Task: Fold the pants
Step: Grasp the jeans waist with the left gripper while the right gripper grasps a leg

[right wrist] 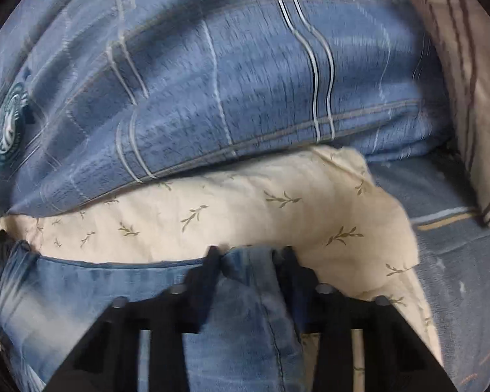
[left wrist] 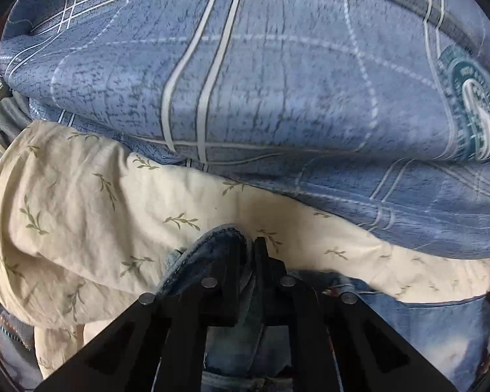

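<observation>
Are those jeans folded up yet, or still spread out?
Cannot tell: only a strip of the jeans shows. The left gripper pinches bunched denim; the right gripper straddles more.

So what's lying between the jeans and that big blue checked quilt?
A cream leaf-print pillow lies between the jeans and the blue quilt; both wrist views show it.
</observation>
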Tool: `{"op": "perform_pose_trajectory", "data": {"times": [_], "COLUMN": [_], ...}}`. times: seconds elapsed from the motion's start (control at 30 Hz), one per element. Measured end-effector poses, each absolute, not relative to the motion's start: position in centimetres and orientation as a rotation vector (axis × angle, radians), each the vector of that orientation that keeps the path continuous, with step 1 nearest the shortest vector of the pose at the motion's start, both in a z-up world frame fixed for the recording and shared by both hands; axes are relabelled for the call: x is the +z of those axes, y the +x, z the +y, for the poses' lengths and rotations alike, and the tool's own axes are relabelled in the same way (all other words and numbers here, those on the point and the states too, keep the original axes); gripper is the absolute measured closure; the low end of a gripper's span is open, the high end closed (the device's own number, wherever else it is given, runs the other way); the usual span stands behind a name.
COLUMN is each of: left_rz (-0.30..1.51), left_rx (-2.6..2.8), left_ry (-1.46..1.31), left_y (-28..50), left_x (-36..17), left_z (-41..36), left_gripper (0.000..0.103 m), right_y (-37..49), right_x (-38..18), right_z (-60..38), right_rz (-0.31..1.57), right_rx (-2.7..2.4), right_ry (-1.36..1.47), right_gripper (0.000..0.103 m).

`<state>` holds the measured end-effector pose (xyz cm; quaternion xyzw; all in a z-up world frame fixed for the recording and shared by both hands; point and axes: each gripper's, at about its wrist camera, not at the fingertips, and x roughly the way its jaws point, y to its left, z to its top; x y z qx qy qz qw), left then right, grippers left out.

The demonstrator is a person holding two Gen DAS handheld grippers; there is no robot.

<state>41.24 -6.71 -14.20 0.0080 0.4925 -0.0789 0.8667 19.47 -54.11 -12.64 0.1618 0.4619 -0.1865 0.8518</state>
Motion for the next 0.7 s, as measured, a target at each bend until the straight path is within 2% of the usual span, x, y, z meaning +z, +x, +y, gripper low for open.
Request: {"op": "perform_pose_trajectory", "data": {"times": [0.1,0.3,0.4,0.47,0.7], "left_rz": [0.963,0.818,0.729,0.685,0.682], "left_rx": [-0.197,-0.296,-0.319,-0.337,-0.373], "left_ry": [0.020,-0.122,-0.195,-0.259,-0.265], "left_y": [39.4,35.4,33.3,31.1,21.9], "left_x": [-12.3,-6.0,-4.8,-1.1,-4.3], "left_z": [-6.6,-2.8,-0.1,1.0,5.3], "left_gripper": [0.097,0.097,0.097,0.097,0.097], "right_y": [19.0,18.1,16.2,14.8,7.3], "right_x": [-10.5,-3.2,-0.2,0.4,-2.9], "right_z": [-53.3,-50.8,-49.9,-50.3,-49.8], "right_rz": [0.943,0.766,0.632,0.576,0.559], "right_rx": [-0.379,-0.394,-0.436,-0.467,-0.431], "right_ry": [0.321,0.204,0.180,0.202,0.319], "right_gripper": [0.078,0.079,0.079,0.079,0.079]}}
